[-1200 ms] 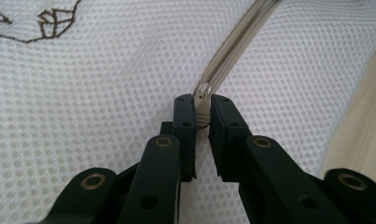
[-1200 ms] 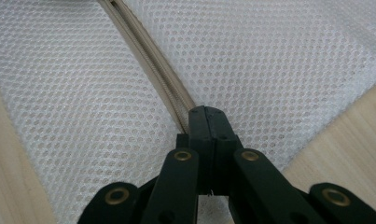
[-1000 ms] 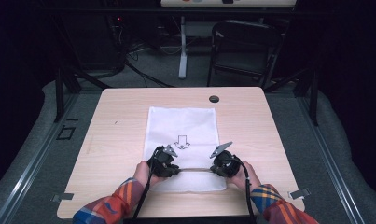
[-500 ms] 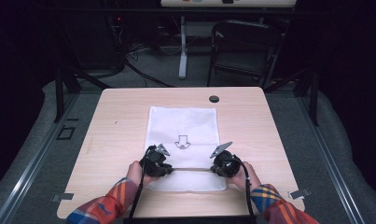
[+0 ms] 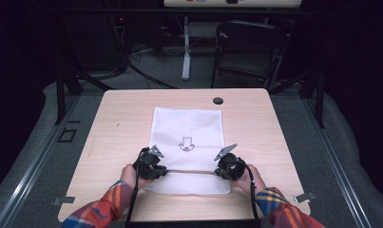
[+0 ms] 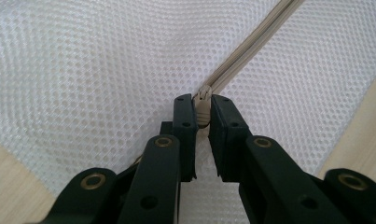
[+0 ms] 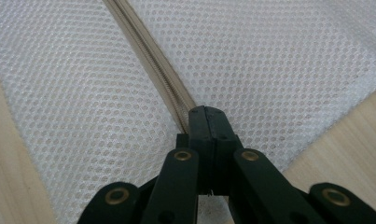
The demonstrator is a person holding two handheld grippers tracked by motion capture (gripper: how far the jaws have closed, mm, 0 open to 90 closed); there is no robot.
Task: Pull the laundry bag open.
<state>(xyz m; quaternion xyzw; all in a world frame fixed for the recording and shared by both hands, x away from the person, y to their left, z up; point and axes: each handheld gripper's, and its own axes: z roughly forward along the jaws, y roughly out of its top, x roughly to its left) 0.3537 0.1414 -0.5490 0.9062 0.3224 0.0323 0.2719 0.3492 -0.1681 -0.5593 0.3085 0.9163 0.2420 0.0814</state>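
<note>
Zipper pull (image 6: 202,108) on the mesh laundry bag (image 5: 189,128) mid-table got dragged toward 9 o'clock by the left gripper (image 5: 151,167) pinching it, right gripper (image 5: 227,167) clamped on the zipper tape (image 7: 150,56), so it's mid-zip.

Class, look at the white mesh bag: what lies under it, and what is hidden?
The white mesh bag lies flat on the wooden table. The weave hides whatever is inside or beneath; only its beige zipper shows on top.

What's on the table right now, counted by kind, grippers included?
Mesh bag: 1
Zipper on it: 1
Grippers: 2, left gripper and right gripper
Dark round cap in the tabletop: 1
Total: 5
</note>
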